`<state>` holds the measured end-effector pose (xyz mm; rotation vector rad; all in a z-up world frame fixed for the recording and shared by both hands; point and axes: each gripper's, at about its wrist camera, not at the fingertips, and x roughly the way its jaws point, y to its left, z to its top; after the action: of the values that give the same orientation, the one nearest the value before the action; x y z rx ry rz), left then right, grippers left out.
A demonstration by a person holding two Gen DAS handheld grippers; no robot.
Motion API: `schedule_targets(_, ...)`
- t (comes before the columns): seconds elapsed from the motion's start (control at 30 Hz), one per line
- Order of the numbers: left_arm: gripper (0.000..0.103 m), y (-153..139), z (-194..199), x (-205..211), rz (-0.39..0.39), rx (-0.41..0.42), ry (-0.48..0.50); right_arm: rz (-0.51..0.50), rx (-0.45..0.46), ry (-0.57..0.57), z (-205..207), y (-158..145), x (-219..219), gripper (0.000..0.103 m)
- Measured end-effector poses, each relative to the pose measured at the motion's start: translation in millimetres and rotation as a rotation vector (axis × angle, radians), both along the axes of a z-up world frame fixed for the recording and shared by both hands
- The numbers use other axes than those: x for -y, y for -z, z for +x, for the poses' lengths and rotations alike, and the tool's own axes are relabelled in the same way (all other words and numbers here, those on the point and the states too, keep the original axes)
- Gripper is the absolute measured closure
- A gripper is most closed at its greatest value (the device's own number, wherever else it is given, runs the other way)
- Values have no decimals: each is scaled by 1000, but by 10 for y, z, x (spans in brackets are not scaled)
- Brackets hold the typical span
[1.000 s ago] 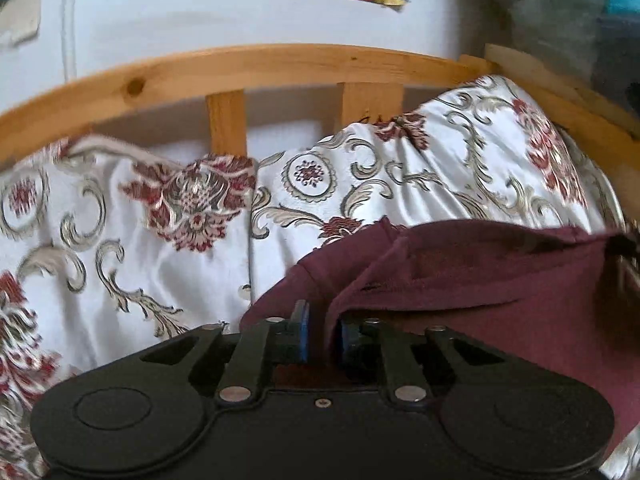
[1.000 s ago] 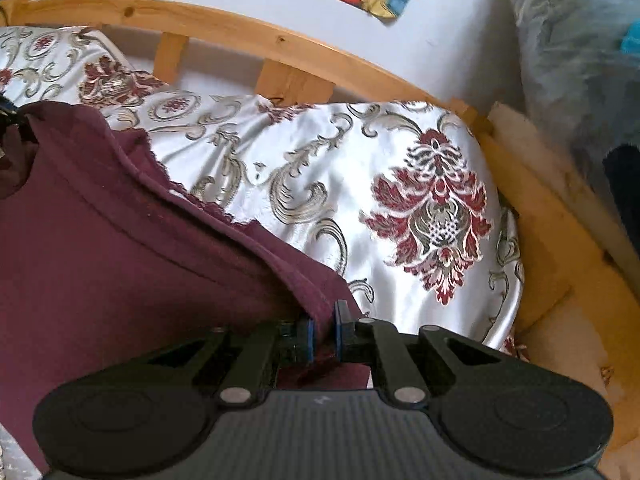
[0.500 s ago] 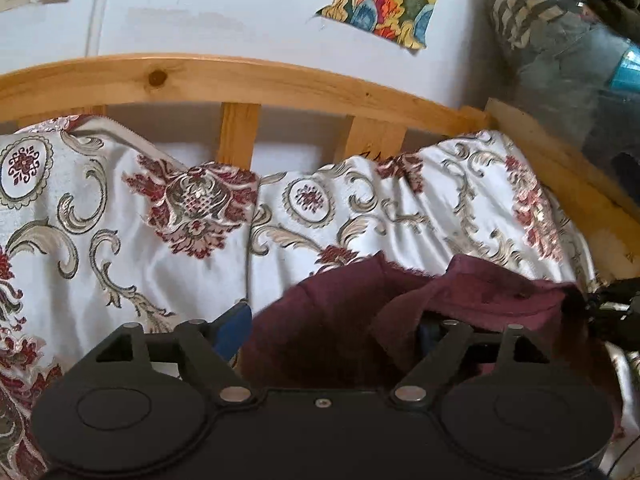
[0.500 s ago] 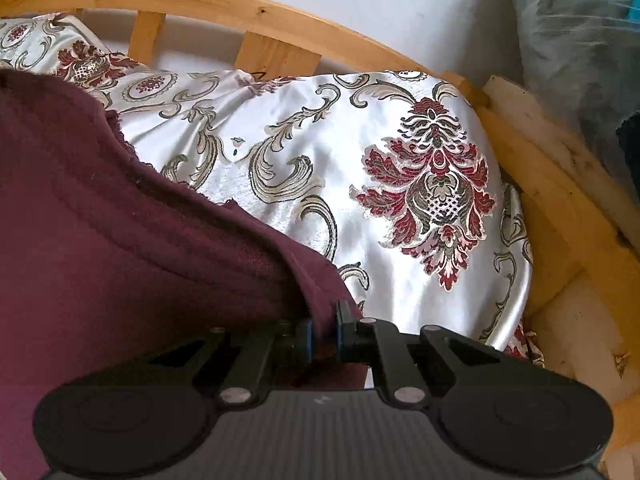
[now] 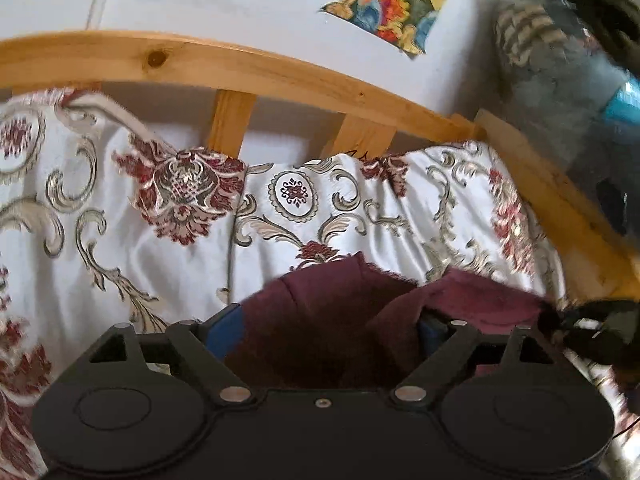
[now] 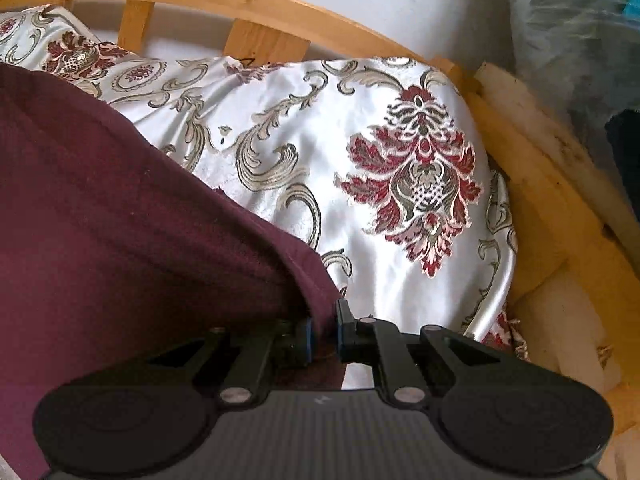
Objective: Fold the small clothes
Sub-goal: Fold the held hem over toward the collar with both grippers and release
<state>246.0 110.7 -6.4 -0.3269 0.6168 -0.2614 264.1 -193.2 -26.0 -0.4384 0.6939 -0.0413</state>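
Pinching a fold of the maroon garment, my right gripper has its two blue-padded fingers drawn almost together, the cloth's edge caught between them. From that grip the garment spreads away to the left side of the right wrist view, lying over the white satin bedspread with its dark red medallions and grey-gold scrolls.

My left gripper is another matter — its jaws stand wide and are opening further. The maroon garment lies bunched in the gap between them, but the blue pads do not press on it; the left pad shows clear of the cloth, and the right one is half hidden behind a raised fold. So I have hold of the garment with the right tool only.

At the right edge of the left wrist view, dark and blurred, the right gripper sits at the far end of the garment's rumpled upper edge.

Beyond the cloth, the bedspread runs up to a pine headboard with upright slats — behind it a white wall with a colourful torn picture stuck on. To the right of the bed frame sits a grey, hazy bundle that I cannot make out.
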Motion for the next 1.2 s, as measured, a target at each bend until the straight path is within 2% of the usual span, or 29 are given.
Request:
schedule_targets(0.07,16,-44,-16,-53,-15,-8,-47,0,-4,9,12,21,24,90)
schedule_targets(0.2,16,-174,-74,-150,19,24,-127,2,-16,23,0,65,66,88)
schedule_targets(0.27,15,-193,-77,-152,39,27,-137,0,-9,25,-15,77,62,86)
schedule_targets(0.33,12,-178,-80,-94,65,33,-107,0,-3,33,-13,72,56,80)
schedule_targets(0.43,10,-126,-93,112,104,48,6,17,16,44,-33,45,80,72)
schedule_targets(0.47,9,-103,-107,195,120,61,46,41,23,42,-56,30,104,64)
schedule_targets(0.5,8,-76,-127,286,138,72,80,63,27,40,-81,20,126,50)
schedule_targets(0.57,8,-5,-159,486,190,82,129,114,48,28,-172,7,163,35)
schedule_targets(0.63,8,100,-191,691,261,96,151,132,63,4,-265,15,171,31)
schedule_targets(0.7,13,238,-202,890,362,96,158,127,67,-13,-322,40,172,29)
schedule_targets(0.77,22,380,-197,1055,478,84,157,123,67,-18,-325,60,171,29)
schedule_targets(0.83,36,488,-193,1114,537,85,163,129,77,-9,-298,69,178,29)
schedule_targets(0.87,49,522,-185,1127,558,80,157,140,87,-8,-270,70,190,29)
schedule_targets(0.9,63,547,-174,1126,568,71,149,152,96,-7,-243,73,200,31)
schedule_targets(0.93,69,558,-149,1093,560,64,147,162,102,-8,-202,75,212,33)
schedule_targets(1.0,97,549,-136,997,514,61,121,176,116,-12,-113,77,229,40)
schedule_targets(1.03,97,534,-115,971,498,57,103,185,123,-17,-69,72,231,42)
schedule_targets(1.1,98,462,-112,871,460,67,56,202,129,-21,-7,62,234,68)
schedule_targets(1.13,98,417,-118,818,446,78,30,209,130,-18,22,55,235,76)
schedule_targets(1.17,98,371,-118,756,435,87,0,212,135,-10,46,44,235,88)
schedule_targets(1.2,98,330,-104,707,425,91,-24,219,141,-5,57,33,239,89)
